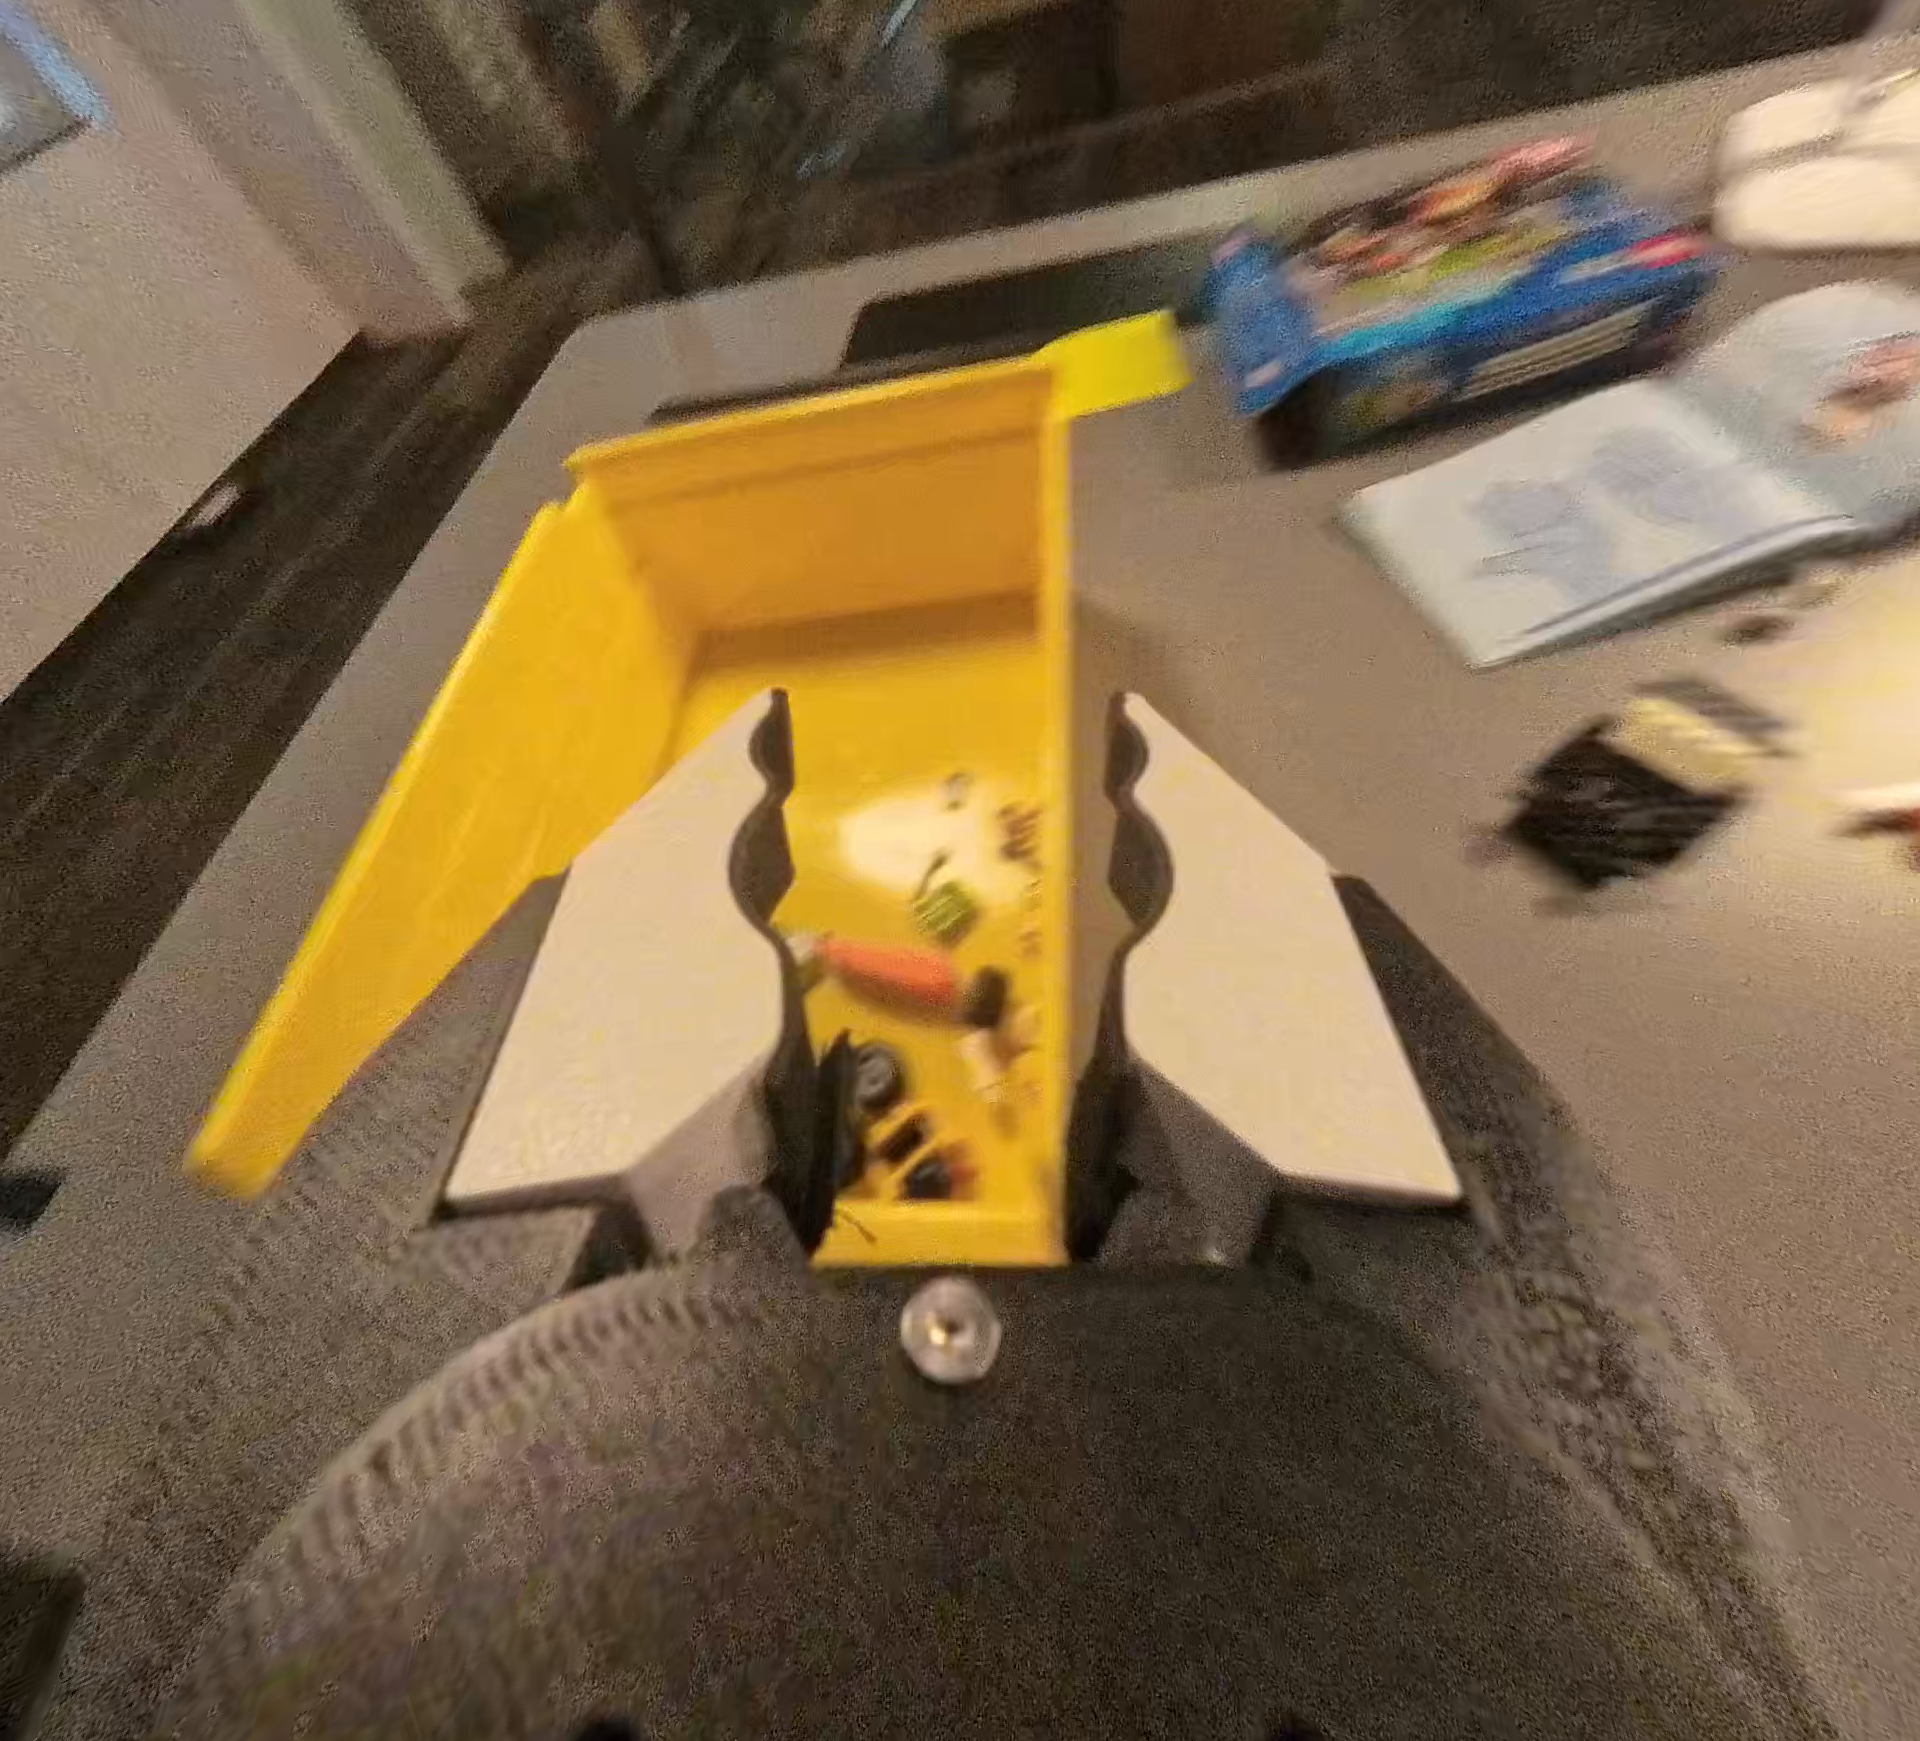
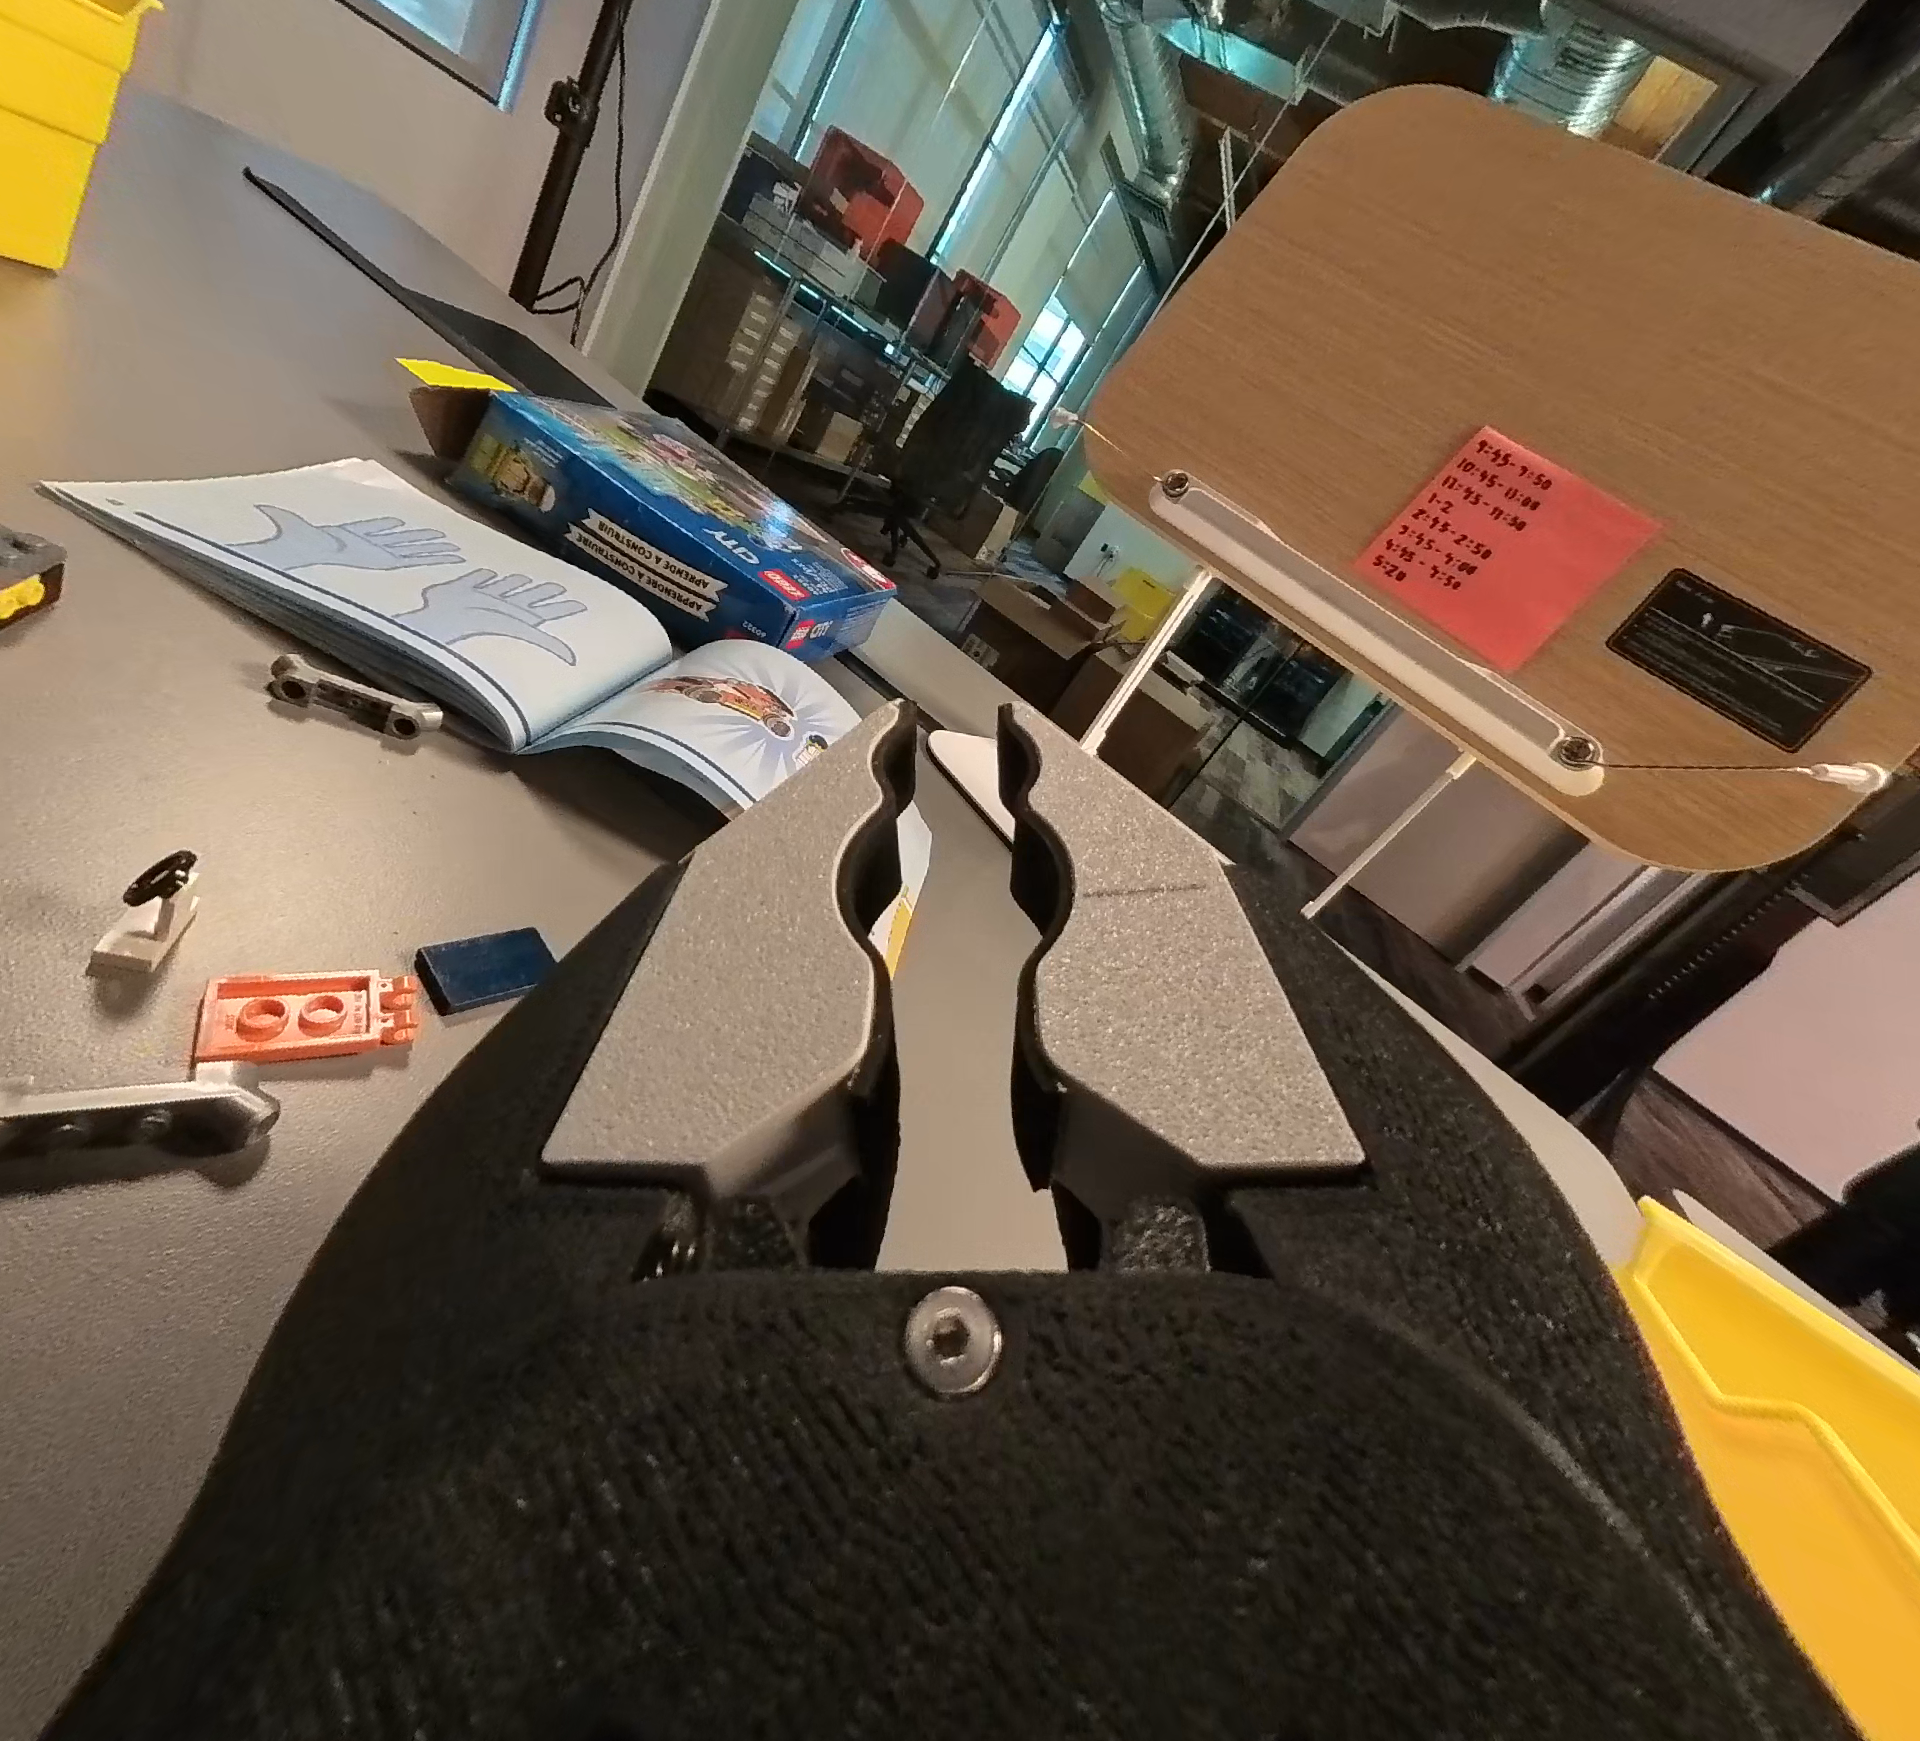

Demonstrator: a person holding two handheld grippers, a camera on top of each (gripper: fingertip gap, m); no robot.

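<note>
Yellow bin straddled by left tongs; right tongs idle over table edge.

Grey table [image 1: 1299, 756] carries the yellow bin [image 1: 831, 528], long axis running straight fwd from the left gripper [image 1: 945, 704]. Jaws are spread wide, right bin wall between them w/o pad contact seen; small bricks [image 1: 904, 974] lie inside. Right gripper [image 2: 956, 725] is narrowly parted, nothing gripped; booklet [image 2: 343, 569], blue box [image 2: 675, 517] to its left, orange plate [image 2: 301, 1016] nearer.
</note>
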